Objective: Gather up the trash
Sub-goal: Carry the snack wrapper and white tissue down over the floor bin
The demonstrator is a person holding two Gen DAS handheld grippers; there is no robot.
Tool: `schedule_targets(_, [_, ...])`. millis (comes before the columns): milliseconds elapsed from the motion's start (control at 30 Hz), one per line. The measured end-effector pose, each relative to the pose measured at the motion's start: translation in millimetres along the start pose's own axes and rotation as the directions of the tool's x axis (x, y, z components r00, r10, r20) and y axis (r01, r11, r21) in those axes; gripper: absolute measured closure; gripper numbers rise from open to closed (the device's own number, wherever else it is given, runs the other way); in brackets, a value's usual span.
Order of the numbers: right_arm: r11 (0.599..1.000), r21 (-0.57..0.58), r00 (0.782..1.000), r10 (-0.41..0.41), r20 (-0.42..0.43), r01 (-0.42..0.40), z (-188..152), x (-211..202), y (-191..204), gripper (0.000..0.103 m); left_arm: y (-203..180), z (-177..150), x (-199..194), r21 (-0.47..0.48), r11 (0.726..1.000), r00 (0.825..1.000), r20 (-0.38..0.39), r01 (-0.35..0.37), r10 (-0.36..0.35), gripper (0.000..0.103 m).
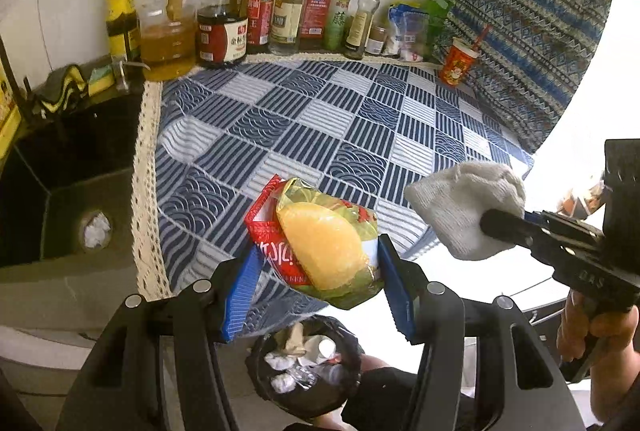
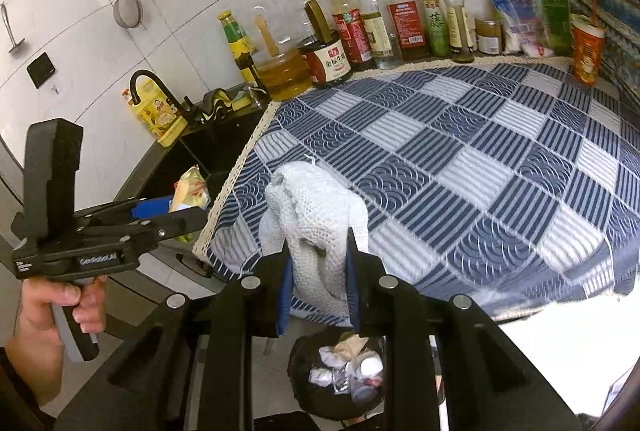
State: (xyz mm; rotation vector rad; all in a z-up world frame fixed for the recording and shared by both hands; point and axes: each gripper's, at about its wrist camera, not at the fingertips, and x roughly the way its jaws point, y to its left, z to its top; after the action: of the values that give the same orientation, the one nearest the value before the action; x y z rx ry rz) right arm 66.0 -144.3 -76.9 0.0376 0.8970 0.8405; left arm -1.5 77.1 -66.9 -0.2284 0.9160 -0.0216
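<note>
Yellow-green snack packet [image 1: 332, 247] clamped in left gripper [image 1: 316, 287] jaws | white knit cloth [image 2: 320, 227] pinched by right gripper [image 2: 318, 295] | both poised over bin [image 2: 340, 379], likely for dropping

Even indoor light; white glare overexposes the right edge beyond the counter [image 1: 400, 119]. Fisheye distortion bends and darkens corners.
</note>
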Motion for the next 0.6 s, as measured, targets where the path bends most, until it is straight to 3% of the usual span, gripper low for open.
schedule_targets(267, [0.998,0.045,0.995,-0.031,-0.091,0.035,-43,4,4,0.080,8,-42,22,-0.035,0.999,0.995,-0.087,0.041,-0.044,0.048])
schedule_targets(600, [0.997,0.072,0.970,0.009,-0.243,0.009,-87,47,-9,0.079,18,-89,47,-0.111,0.994,0.982,-0.188,0.005,-0.026,0.048])
